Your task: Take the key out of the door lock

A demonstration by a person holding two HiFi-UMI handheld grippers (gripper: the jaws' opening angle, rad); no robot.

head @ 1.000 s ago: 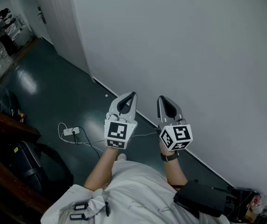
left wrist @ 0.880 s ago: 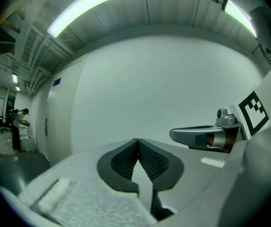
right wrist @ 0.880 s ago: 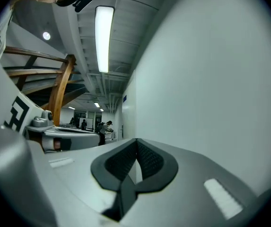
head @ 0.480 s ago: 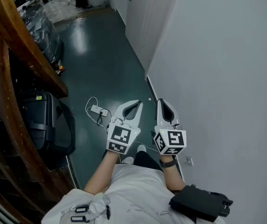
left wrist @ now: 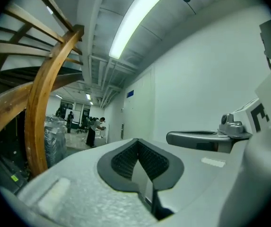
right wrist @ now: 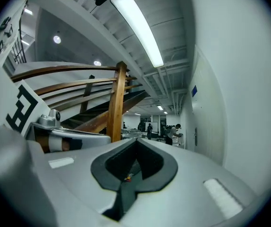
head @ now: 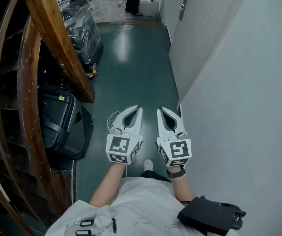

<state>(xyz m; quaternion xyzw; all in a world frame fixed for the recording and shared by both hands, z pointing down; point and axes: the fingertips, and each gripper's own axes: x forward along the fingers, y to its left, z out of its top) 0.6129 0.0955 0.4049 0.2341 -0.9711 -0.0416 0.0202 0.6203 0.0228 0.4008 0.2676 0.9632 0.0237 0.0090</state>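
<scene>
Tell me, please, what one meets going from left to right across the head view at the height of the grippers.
curved wooden stair beam → black case → left gripper → right gripper → white wall

The right claw (right wrist: pixel 136 142), jaws together, points past a wooden staircase (right wrist: pixel 116 100) toward distant people (right wrist: pixel 174 133).

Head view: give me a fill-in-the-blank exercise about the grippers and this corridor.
The left gripper and the right gripper are empty, jaws ___.
The black case stands at the person's ___.
The door handle is on the ___ wall.
The stair rail is made of ___.
Missing: shut; left; right; wood.
</scene>
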